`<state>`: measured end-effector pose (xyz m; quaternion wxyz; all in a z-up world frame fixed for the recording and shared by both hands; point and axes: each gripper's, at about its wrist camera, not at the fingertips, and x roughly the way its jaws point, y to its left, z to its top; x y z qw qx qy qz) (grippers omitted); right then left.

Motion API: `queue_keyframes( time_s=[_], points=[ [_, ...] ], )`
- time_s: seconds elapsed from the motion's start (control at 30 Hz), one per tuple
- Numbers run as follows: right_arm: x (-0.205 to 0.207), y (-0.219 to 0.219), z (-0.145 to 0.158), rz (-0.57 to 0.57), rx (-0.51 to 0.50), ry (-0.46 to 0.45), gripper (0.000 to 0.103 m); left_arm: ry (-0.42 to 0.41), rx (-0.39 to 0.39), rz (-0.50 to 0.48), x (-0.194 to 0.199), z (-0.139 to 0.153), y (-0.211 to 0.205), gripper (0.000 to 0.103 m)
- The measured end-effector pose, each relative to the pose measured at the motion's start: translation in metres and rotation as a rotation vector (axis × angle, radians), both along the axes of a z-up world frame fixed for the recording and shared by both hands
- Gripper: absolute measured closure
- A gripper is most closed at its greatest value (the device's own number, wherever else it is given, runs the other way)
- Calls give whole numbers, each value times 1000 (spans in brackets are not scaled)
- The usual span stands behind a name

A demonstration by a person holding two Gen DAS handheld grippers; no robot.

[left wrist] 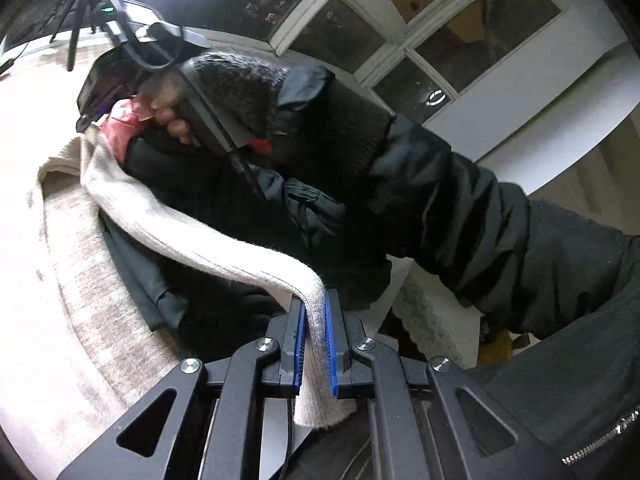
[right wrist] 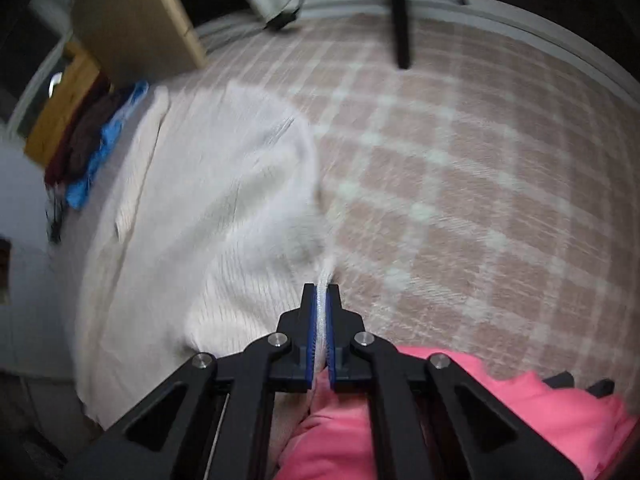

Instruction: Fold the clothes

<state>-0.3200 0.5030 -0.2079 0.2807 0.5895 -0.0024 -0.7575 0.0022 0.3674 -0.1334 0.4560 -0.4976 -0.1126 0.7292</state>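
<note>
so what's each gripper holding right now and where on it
Both are shut on the cream knit garment: the left gripper pinches a ribbed edge, the right gripper a bunched edge. Which part exactly cannot be told.

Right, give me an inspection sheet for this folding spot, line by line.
Surface: pink checked rug, mostly bare on the right.
Job's things: cream knit sweater spread on the rug; pink garment nearest the right wrist camera.
Clutter: blue and dark red cloth at the rug's left edge.
Grippers: left tool shut on a cream knit edge; right tool shut on the sweater's edge.
Cables: black cable running along the right tool's body.
Surroundings: glazed white door, tripod legs, wooden board.
</note>
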Motion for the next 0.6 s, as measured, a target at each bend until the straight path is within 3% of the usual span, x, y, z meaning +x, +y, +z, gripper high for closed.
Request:
queue_keyframes(
  time_s=[0.13,0.27,0.43,0.53,0.6],
  points=[
    [-6,3,31,-54,-43,-8,99,18,47,68,11,10,-35,95],
    [0,-39,62,29,66,53,99,11,76,153,28,13,-87,95],
    [9,-118,55,161,166,43,98,-80,96,305,51,-12,-153,95],
    [18,-150,47,209,134,-36,86,-141,5,387,69,-41,-185,95],
    [26,-151,55,207,114,-12,75,-187,-81,435,79,-61,-202,88]
  ],
)
